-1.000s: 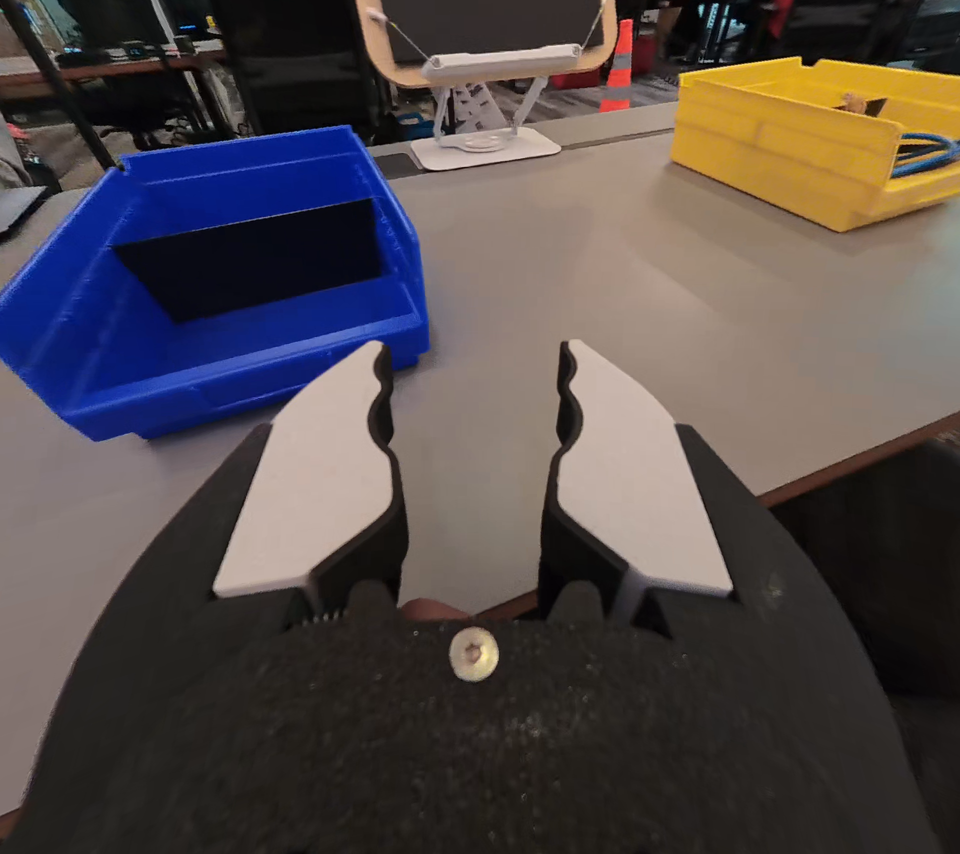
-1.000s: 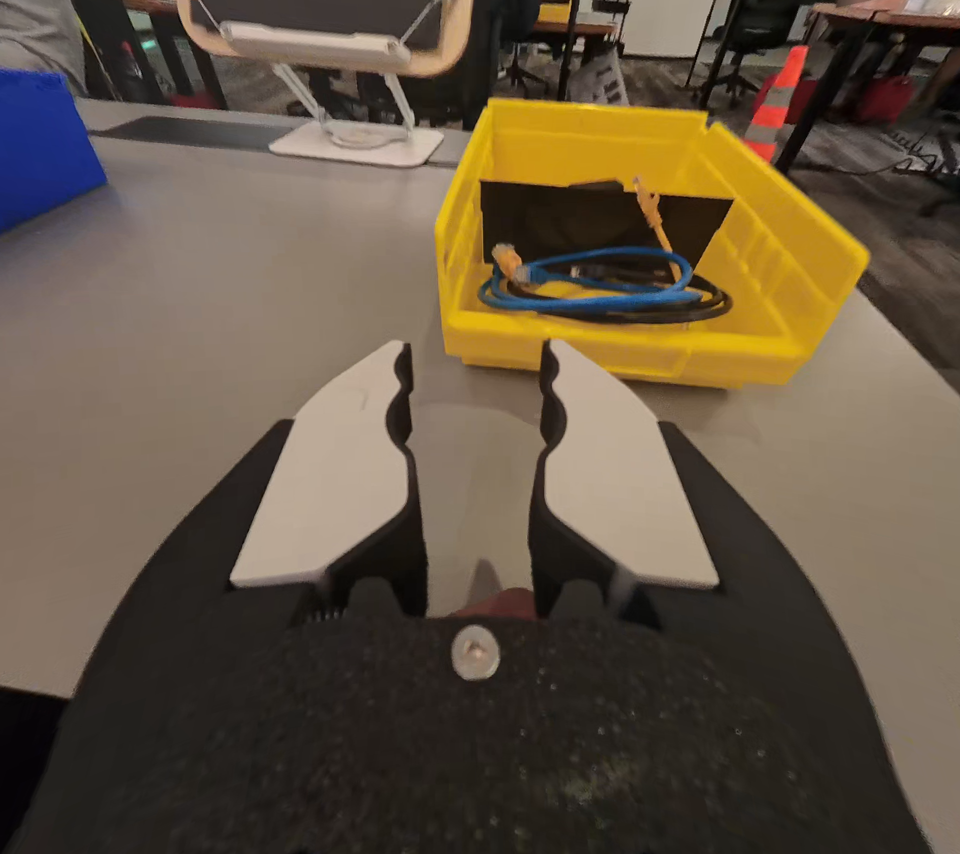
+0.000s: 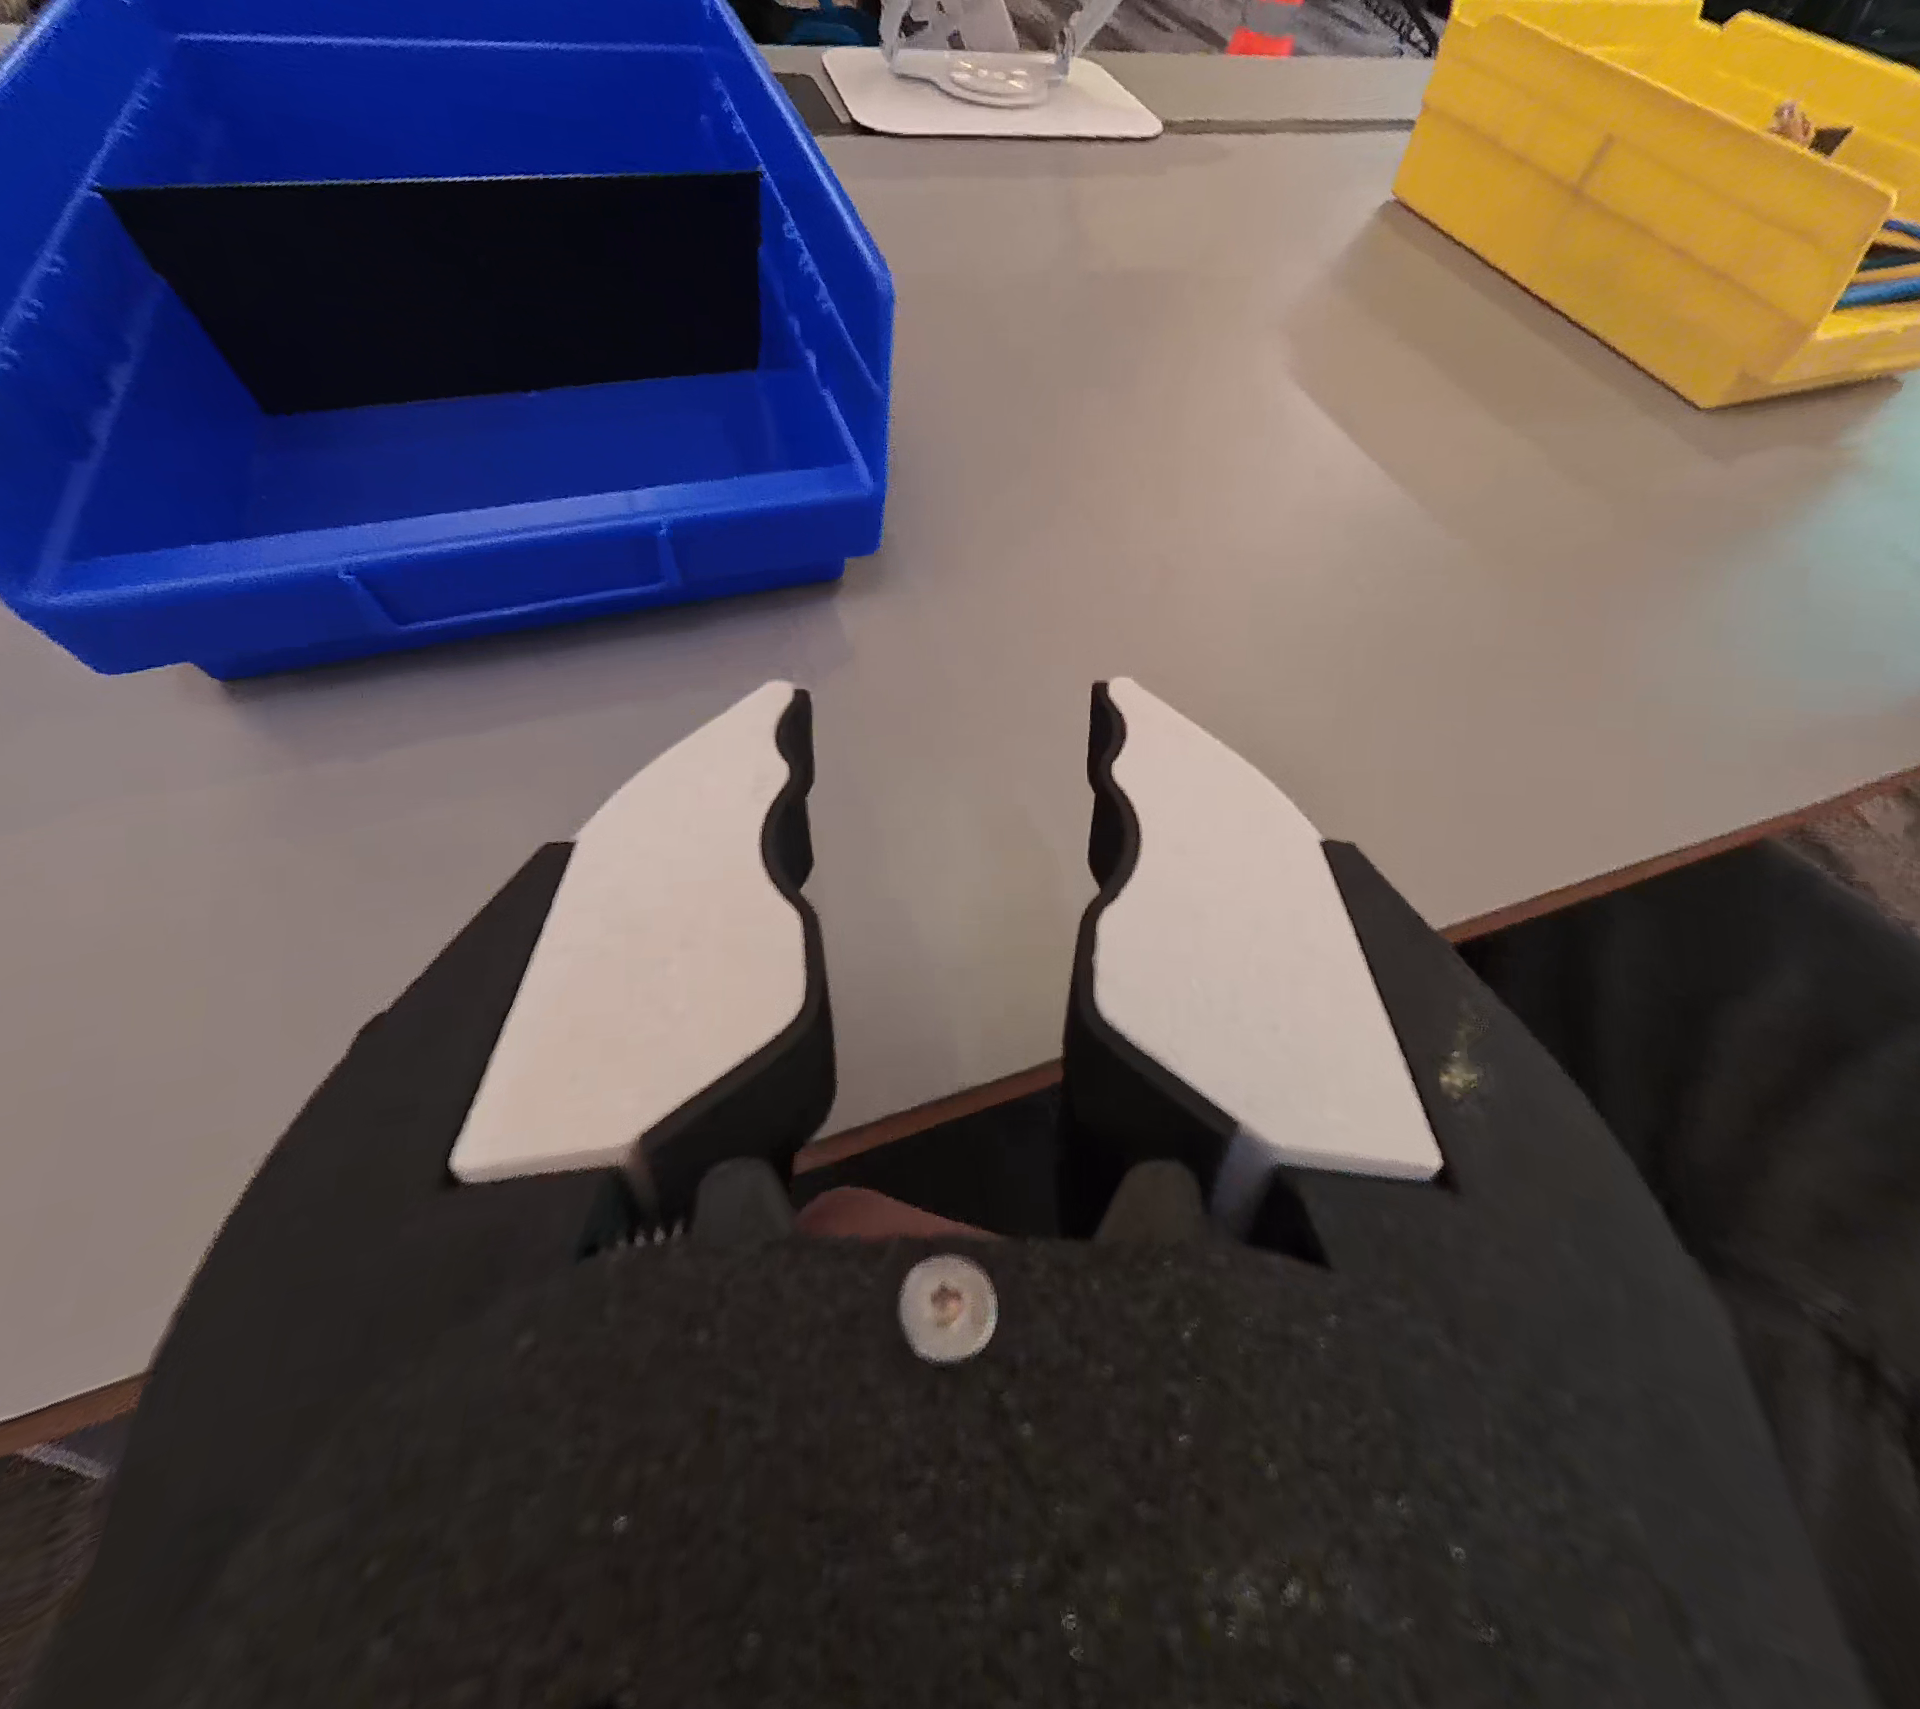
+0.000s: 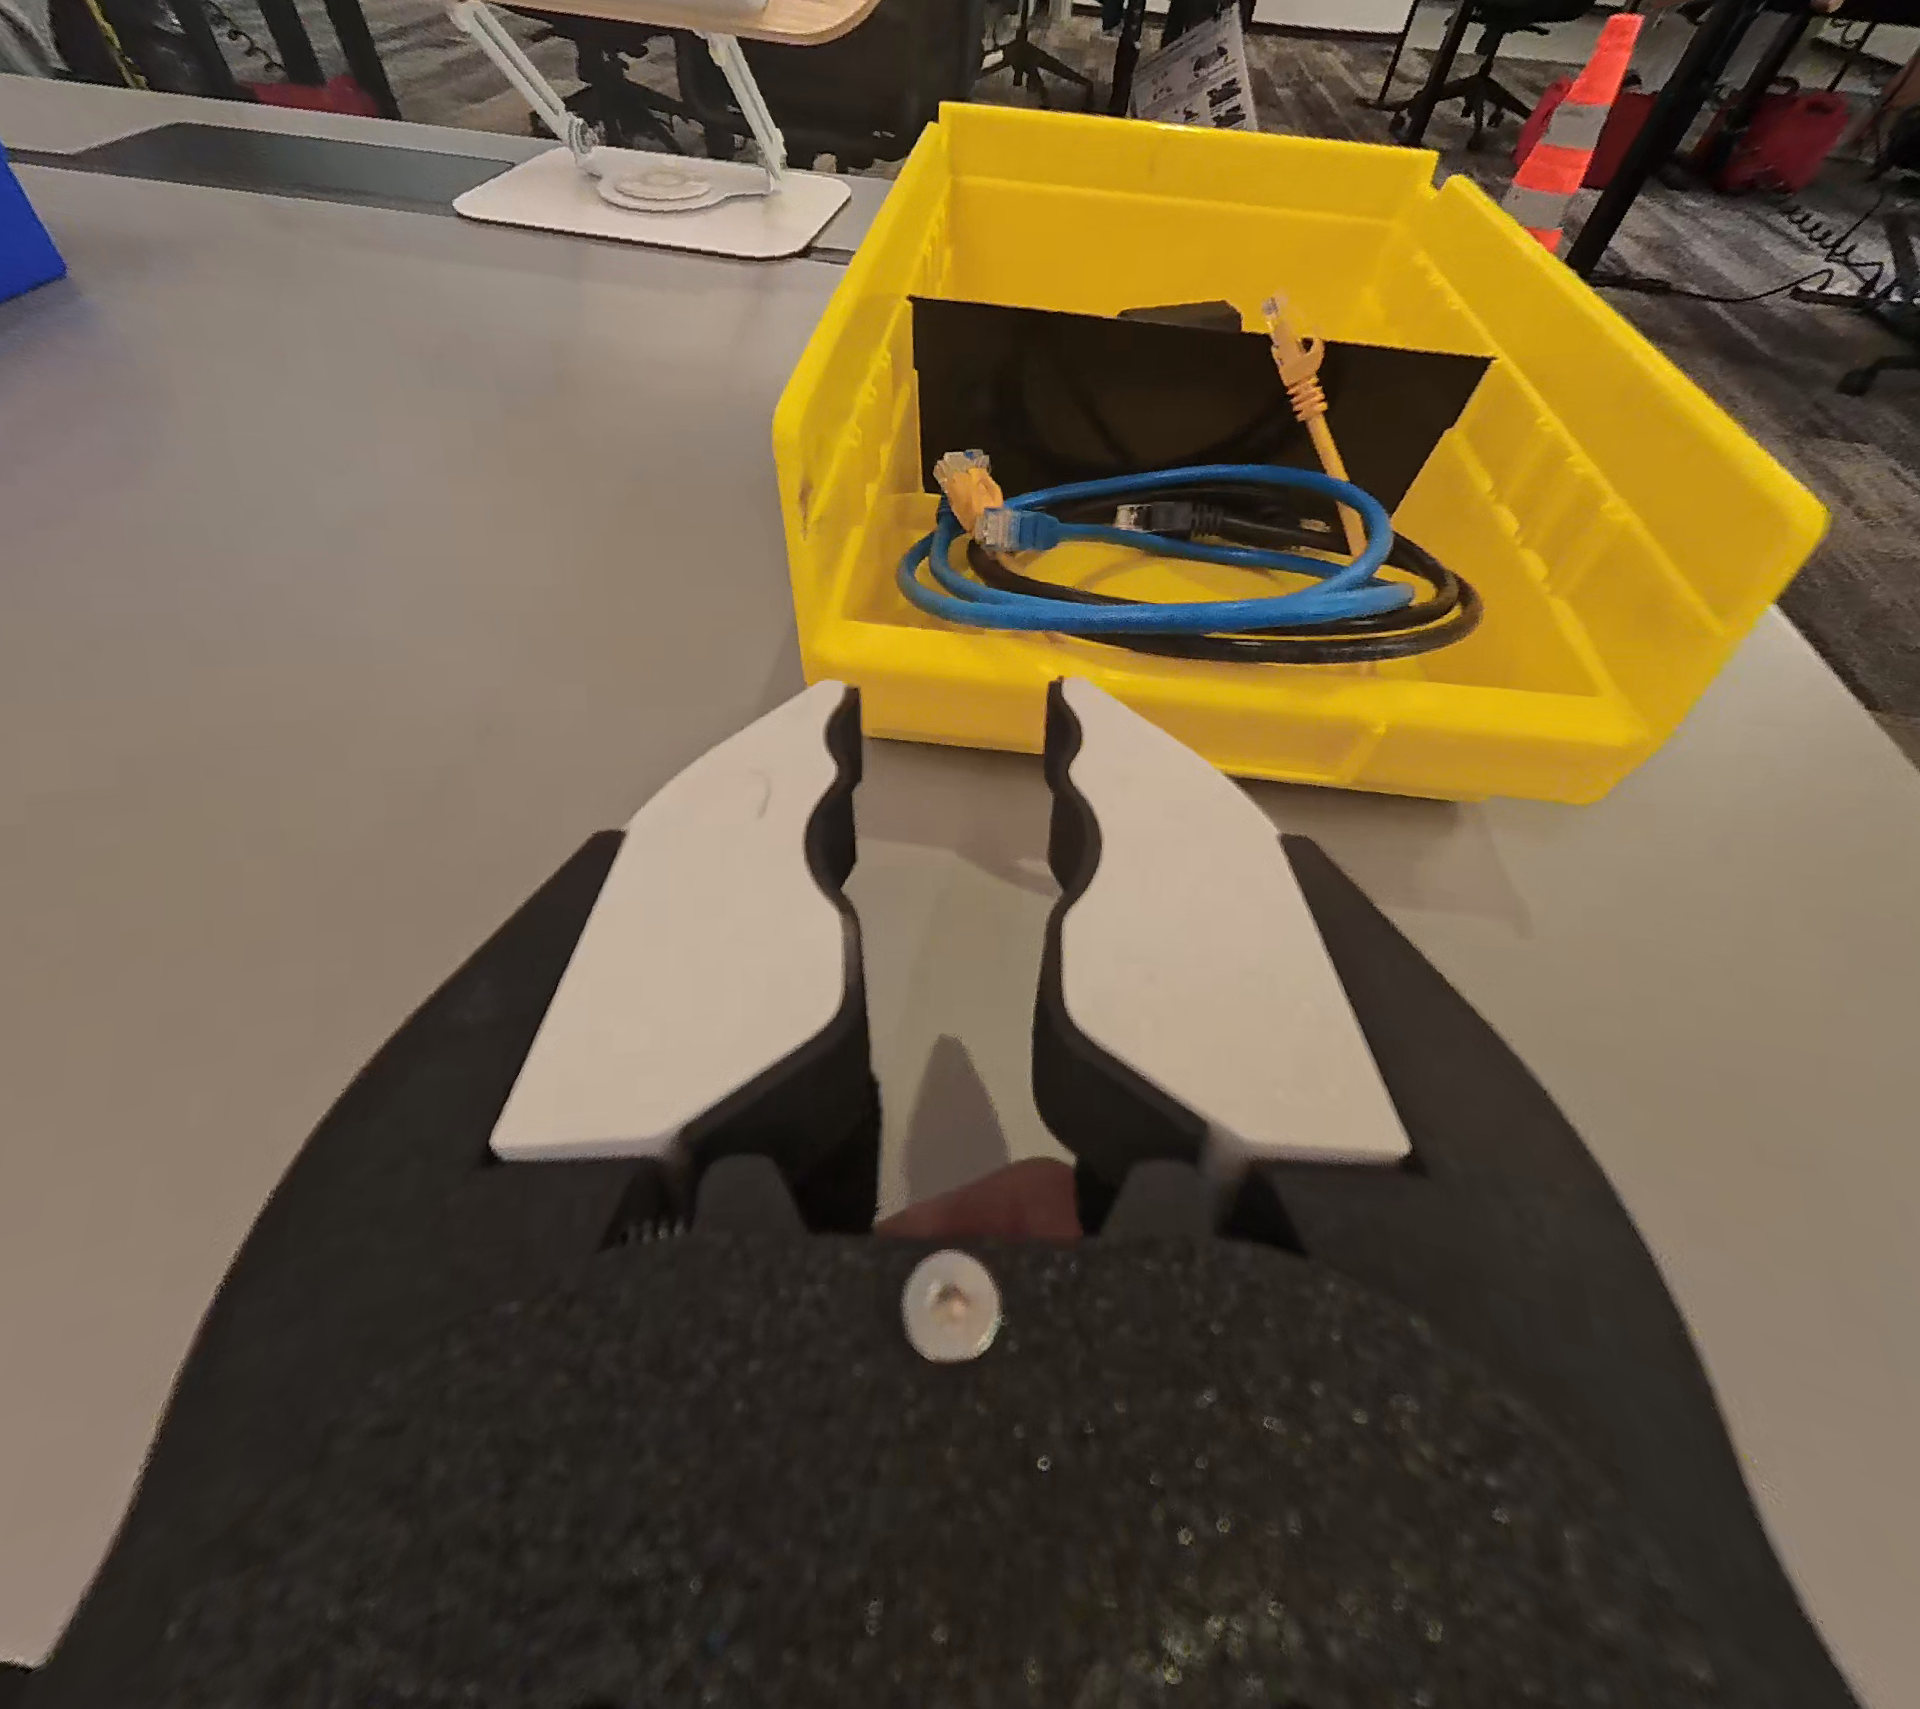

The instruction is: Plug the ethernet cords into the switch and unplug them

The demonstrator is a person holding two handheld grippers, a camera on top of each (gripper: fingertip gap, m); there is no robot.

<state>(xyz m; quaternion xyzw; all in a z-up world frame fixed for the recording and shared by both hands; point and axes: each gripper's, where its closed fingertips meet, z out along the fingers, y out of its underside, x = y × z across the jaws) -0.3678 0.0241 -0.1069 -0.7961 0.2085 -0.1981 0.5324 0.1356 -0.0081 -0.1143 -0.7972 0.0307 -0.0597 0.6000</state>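
A yellow bin on the grey table holds coiled ethernet cords: a blue one, a black one and an orange one leaning on a black divider. A dark box behind the divider is mostly hidden. My right gripper is open and empty, just in front of the bin's front wall. My left gripper is open and empty above the table, near the front right corner of an empty blue bin with a black divider. The yellow bin also shows at the right in the left wrist view.
A white tablet stand with a wood-framed panel stands at the table's back edge, also in the right wrist view. The table's front edge runs close under my left gripper. Chairs, desks and an orange cone stand beyond. The tips of one gripper are about 50 cm away from the tips of the other.
Both grippers have moved forward and tilted down. The blue bin now sits closer in the left view and the yellow bin closer in the right view. Both stay open.
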